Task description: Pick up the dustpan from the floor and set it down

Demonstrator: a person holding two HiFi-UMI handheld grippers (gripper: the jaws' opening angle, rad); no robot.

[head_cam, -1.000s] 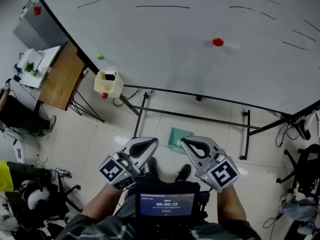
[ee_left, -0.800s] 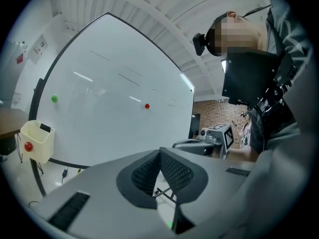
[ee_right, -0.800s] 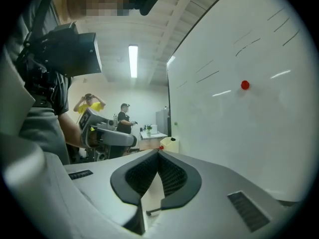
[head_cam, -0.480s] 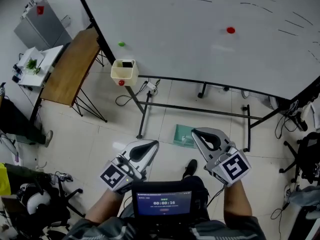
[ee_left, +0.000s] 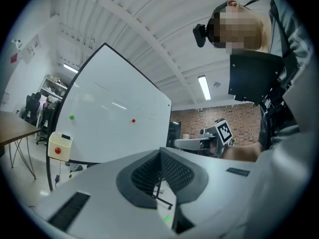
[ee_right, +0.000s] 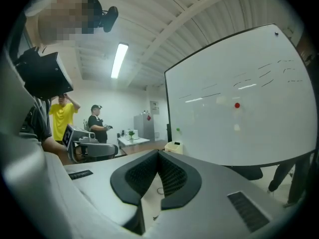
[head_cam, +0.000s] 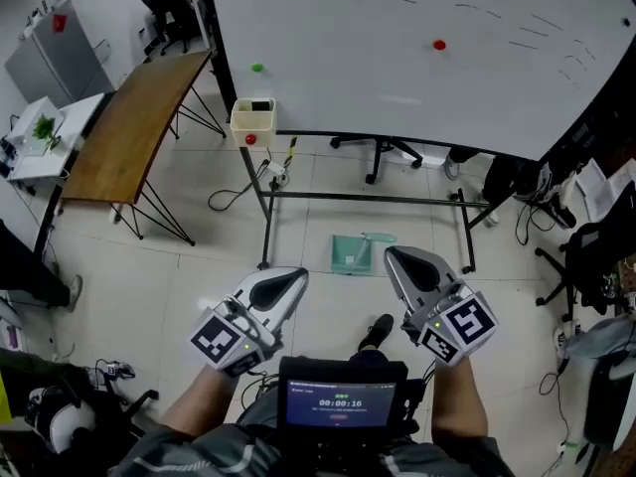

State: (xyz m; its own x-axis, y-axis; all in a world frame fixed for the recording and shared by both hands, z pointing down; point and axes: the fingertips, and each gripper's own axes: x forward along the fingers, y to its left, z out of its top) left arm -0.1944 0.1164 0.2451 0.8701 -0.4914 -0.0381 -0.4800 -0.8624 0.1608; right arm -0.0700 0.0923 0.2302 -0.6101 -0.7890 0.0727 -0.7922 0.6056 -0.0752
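A pale green dustpan (head_cam: 353, 253) lies flat on the tiled floor under the whiteboard's stand, seen in the head view. My left gripper (head_cam: 291, 277) hangs at waist height to its lower left, shut and empty. My right gripper (head_cam: 396, 257) hovers just right of the dustpan in the picture, well above the floor, also shut and empty. In the left gripper view the left gripper (ee_left: 160, 152) points level at the whiteboard with its ribbed pads meeting. The right gripper (ee_right: 158, 156) also has its pads pressed together, and the dustpan is hidden there.
A large whiteboard (head_cam: 397, 48) on a black wheeled stand (head_cam: 266, 207) fills the far side, with a cream box (head_cam: 252, 120) hung on its corner. A wooden table (head_cam: 129, 137) stands at left. Chairs and cables (head_cam: 556, 266) crowd the right. Two people (ee_right: 94, 123) stand far off.
Both grippers and the head camera have travelled together across the room. The whiteboard now looks farther off and more floor shows. The dustpan has stayed on the floor, and both grippers have stayed shut.
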